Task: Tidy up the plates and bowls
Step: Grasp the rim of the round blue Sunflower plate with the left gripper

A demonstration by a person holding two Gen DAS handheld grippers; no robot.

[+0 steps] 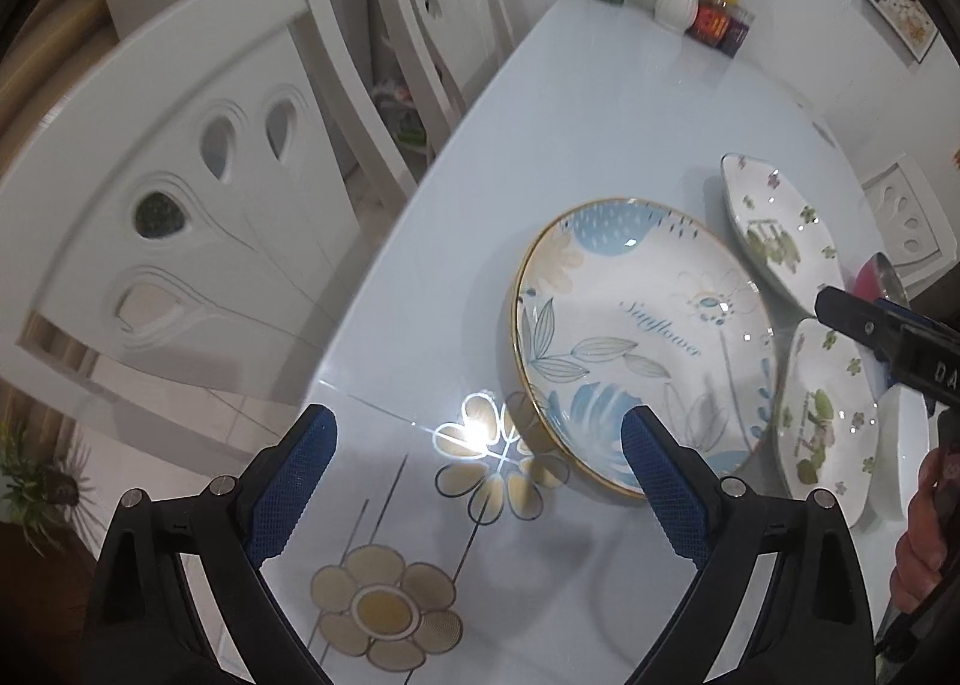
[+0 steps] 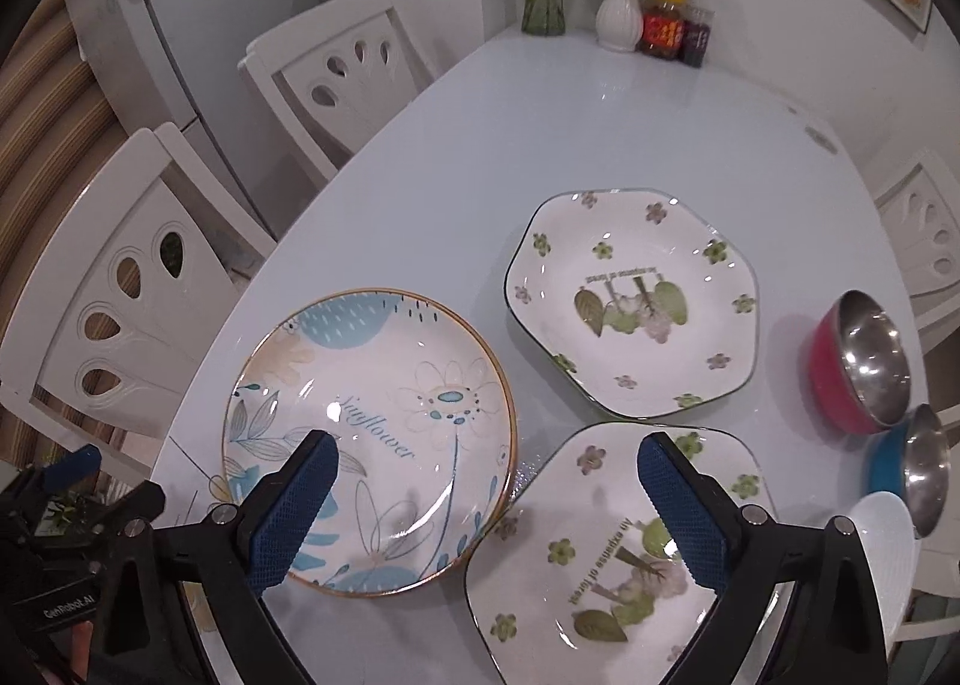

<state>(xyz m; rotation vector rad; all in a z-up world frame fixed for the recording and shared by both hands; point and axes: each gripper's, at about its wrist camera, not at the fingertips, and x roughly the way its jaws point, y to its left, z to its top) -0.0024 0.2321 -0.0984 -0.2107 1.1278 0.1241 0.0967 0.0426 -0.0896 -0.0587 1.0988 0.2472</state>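
Note:
A round gold-rimmed plate (image 2: 390,385) printed with blue leaves and "Sunflower" lies at the table's near left. Two hexagonal white plates with green flowers lie apart from each other: one further back (image 2: 630,301), one close in front (image 2: 594,553). My right gripper (image 2: 492,505) hovers open above the gap between the round plate and the near hexagonal plate, holding nothing. My left gripper (image 1: 480,481) is open over bare table, its right finger over the round plate's (image 1: 636,337) near rim. A red steel bowl (image 2: 858,367), a blue one (image 2: 906,463) and a white ribbed dish (image 2: 882,553) sit at the right.
The pale blue glass table (image 2: 540,133) has white chairs (image 2: 336,79) along its left side and one at the right. Vases with flowers (image 2: 618,19) and jars (image 2: 660,31) stand at the far end. A hand (image 1: 924,535) shows at the right edge of the left wrist view.

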